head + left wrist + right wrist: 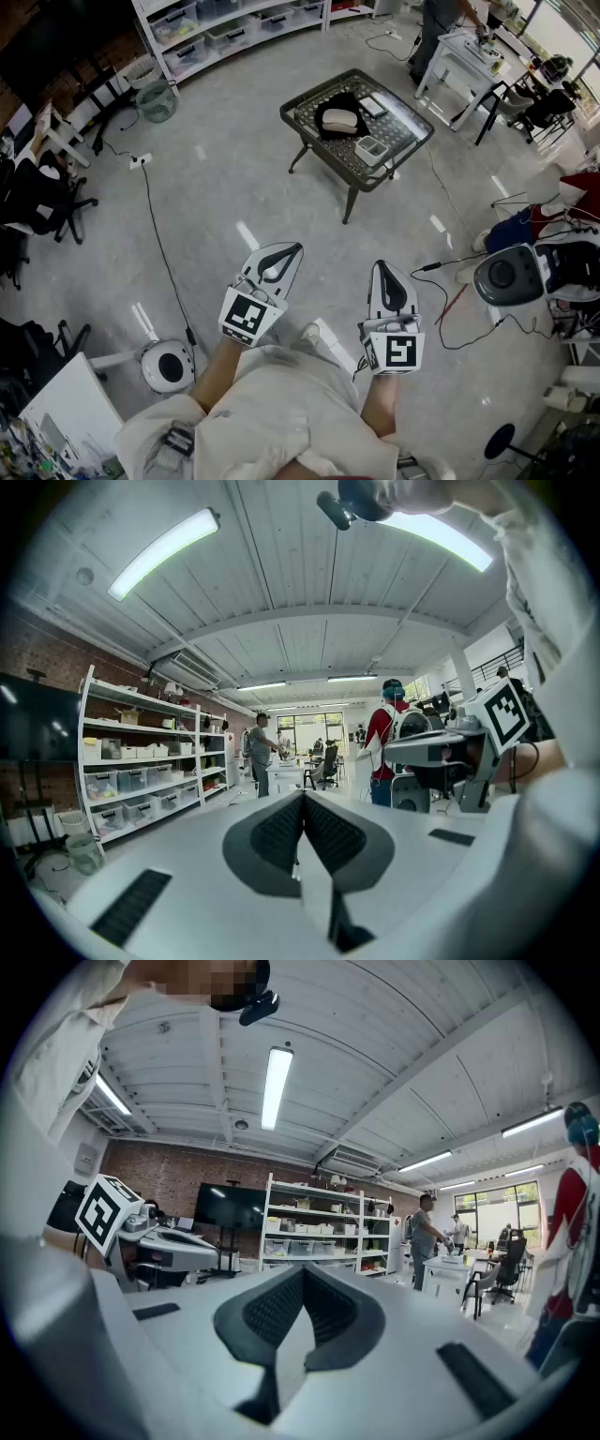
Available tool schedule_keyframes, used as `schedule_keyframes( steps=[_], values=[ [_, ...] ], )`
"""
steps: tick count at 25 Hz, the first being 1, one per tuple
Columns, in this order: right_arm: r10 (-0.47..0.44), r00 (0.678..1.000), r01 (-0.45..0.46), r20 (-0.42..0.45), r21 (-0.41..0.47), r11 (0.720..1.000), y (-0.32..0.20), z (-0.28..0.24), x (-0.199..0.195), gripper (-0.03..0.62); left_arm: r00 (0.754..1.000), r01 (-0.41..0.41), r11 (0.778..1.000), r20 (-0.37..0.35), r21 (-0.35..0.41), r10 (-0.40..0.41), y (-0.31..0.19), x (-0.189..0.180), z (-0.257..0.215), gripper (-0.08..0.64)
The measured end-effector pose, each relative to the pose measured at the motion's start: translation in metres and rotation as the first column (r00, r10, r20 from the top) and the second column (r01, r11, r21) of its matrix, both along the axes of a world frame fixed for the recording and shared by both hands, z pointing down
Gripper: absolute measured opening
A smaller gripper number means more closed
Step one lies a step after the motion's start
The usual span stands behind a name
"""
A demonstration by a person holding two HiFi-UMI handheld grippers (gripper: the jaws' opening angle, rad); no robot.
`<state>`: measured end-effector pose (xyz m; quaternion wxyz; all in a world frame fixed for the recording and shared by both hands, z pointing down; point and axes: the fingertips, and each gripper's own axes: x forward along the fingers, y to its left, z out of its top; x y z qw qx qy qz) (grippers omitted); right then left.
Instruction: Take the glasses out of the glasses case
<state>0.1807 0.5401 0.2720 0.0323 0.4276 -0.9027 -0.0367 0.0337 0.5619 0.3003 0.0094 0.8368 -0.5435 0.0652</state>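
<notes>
A: Where's the case (339,120)?
B: On the far table (319,147), well apart from both tools. Its long axis runs roughly left to right.
A: The tools?
B: Left tool (289,251) and right tool (384,270) are near the body, jaws together, holding nothing.

You wear a loose off-white top (281,403) with short sleeves. Your left gripper (292,249) and right gripper (382,267) are smooth white shells tapering to a point, lined with black ribbed pads (279,834). Each carries a cube (246,316) printed with black-and-white square markers.
</notes>
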Motion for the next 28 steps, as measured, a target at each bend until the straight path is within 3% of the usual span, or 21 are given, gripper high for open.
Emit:
schedule_keyframes(
  steps=[5,10,18,28],
  values=[
    [-0.026,0.999,0.026,0.02,-0.01,1.0,-0.002,0.003,0.029,0.006,1.0,0.018,1.0,-0.002,-0.004,-0.018,0.006,0.037,0.0,0.012],
    [-0.054,0.999,0.054,0.008,-0.014,0.998,-0.015,0.006,0.036,0.006,0.999,0.045,0.999,-0.006,-0.023,-0.045,0.002,0.048,0.001,0.012],
    [-0.091,0.996,0.091,0.0,-0.016,0.996,-0.046,0.012,0.022,0.006,0.998,0.064,0.998,0.008,-0.005,-0.064,-0.032,0.043,0.0,0.012],
    [-0.049,0.998,0.049,-0.033,-0.021,0.999,-0.114,0.012,-0.008,0.006,0.999,0.04,0.999,0.011,0.021,-0.04,-0.107,0.006,-0.003,0.012]
  ],
)
